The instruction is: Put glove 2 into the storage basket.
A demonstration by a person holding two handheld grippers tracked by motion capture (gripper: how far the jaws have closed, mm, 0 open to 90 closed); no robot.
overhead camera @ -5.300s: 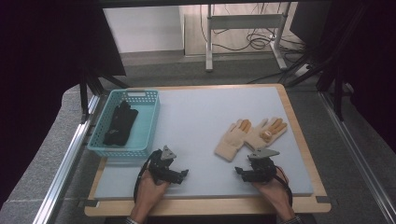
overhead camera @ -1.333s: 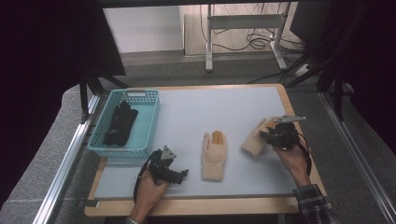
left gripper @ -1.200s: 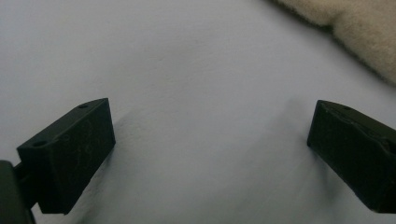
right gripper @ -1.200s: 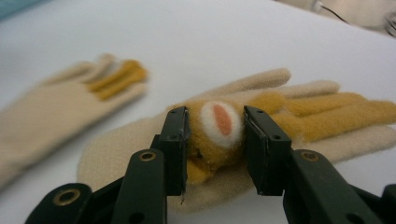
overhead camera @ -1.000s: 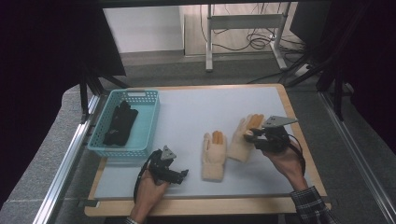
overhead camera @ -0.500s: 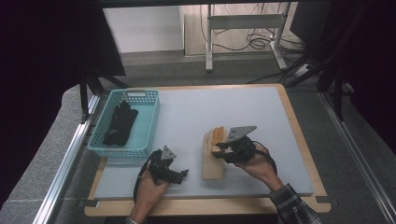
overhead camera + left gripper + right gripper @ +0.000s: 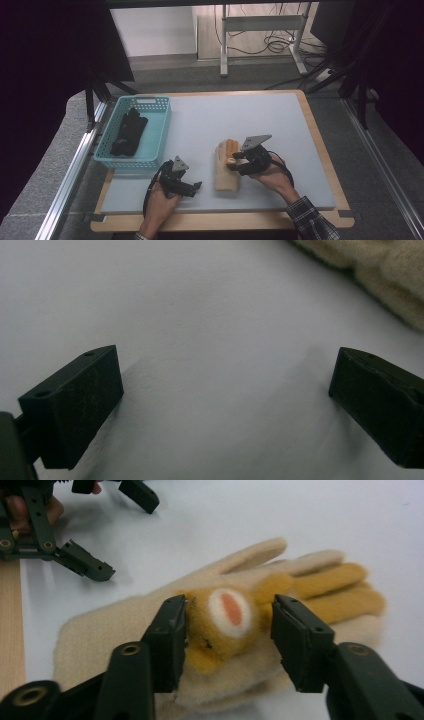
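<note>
A cream knitted glove with orange fingertips lies on a second cream glove on the white table top. My right gripper hovers low over the pile. Its jaws have just been opening and now stand on either side of the top glove's orange bear-face patch. The left jaw is against the patch and a gap shows at the right jaw. My left gripper rests open on the table left of the gloves. Between its jaws is bare table, with a glove edge beyond.
A turquoise basket stands at the left of the table with a pair of black gloves inside. The wooden table edge runs along the right side. My left gripper also appears at the upper left of the right gripper view.
My right gripper has carried the second glove left and down onto the first glove, and its jaws now stand wider apart. The left gripper has stayed where it was.
</note>
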